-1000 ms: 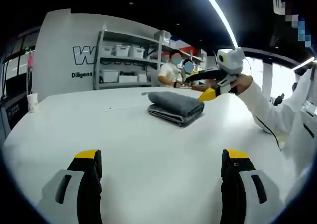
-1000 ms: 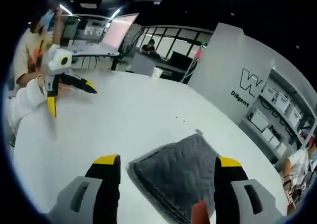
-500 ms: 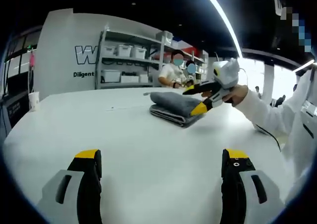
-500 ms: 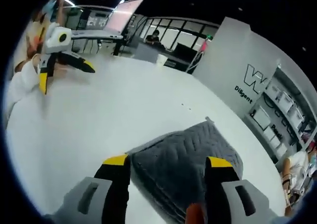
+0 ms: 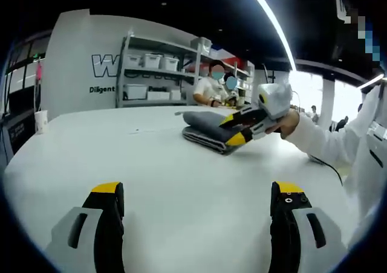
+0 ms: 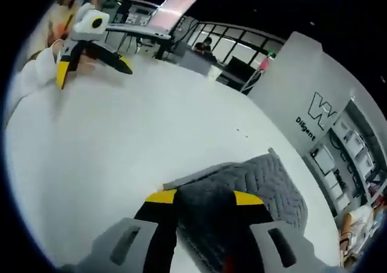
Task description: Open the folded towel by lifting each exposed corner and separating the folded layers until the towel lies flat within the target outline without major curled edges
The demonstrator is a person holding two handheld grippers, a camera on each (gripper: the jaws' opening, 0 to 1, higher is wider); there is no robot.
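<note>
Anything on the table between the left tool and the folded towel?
No. In the left gripper view, only bare white table lies between the left tool and the folded towel.

We held the left gripper [image 5: 196,191] low over the table with its jaws spread wide apart. Our right gripper [image 6: 204,195] reached forward from a white-sleeved arm [image 5: 326,141], its yellow-tipped jaws parted and set on either side of the towel's near corner.

white table [image 5: 181,182] bearing folded grey towel [image 5: 208,130].
</note>
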